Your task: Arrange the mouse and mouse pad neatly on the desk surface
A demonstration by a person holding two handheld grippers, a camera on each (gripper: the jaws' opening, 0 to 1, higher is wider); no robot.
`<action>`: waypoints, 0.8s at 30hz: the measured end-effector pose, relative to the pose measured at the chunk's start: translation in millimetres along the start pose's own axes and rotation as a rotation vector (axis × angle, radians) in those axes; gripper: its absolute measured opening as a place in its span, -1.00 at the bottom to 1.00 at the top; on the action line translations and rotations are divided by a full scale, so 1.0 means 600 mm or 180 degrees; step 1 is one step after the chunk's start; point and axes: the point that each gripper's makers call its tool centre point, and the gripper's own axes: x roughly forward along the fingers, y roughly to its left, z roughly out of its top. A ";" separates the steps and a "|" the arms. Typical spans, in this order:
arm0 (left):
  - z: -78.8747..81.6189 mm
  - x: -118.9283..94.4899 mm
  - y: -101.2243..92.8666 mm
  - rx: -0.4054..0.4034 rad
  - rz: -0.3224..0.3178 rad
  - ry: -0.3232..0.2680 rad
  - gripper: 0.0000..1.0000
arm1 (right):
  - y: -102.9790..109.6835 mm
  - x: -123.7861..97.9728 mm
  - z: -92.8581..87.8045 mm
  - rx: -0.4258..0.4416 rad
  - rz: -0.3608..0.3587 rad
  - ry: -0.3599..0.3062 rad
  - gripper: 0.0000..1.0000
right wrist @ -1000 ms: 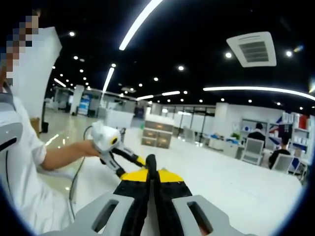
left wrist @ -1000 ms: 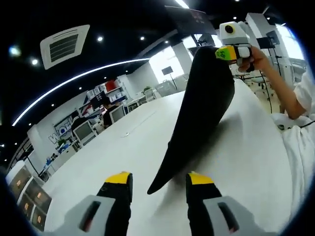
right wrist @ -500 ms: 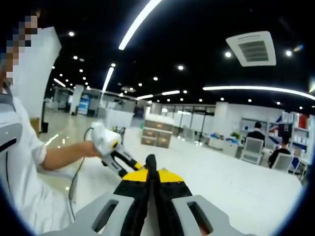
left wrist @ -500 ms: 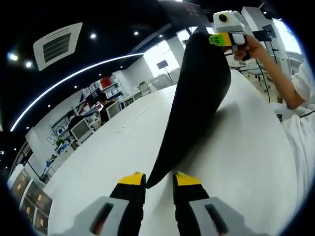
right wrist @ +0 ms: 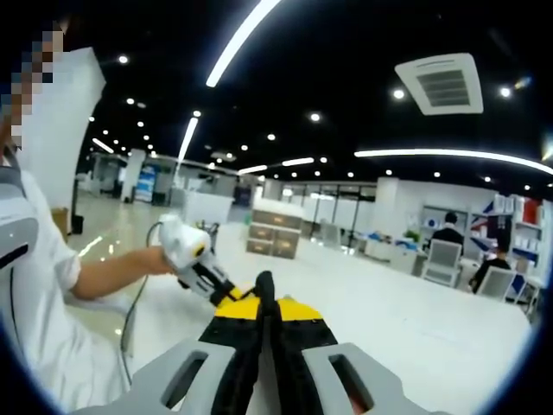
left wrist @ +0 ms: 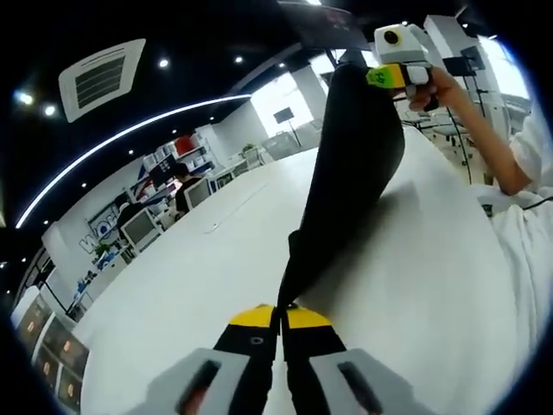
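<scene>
the left gripper (left wrist: 282, 313) has its jaws pinched tight on the near corner of the black mouse pad (left wrist: 350, 164), and the right gripper (right wrist: 263, 303) is clamped just as tightly on the pad's far corner. the pad hangs between them, lifted off the white desk (left wrist: 199, 285) and bowed into a curve, standing on edge above the middle of the desk.
</scene>
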 end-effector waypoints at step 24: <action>0.005 -0.037 0.038 -0.0324 0.0044 -0.0071 -0.94 | -0.002 0.001 -0.010 -0.0008 -0.0017 0.0085 -0.90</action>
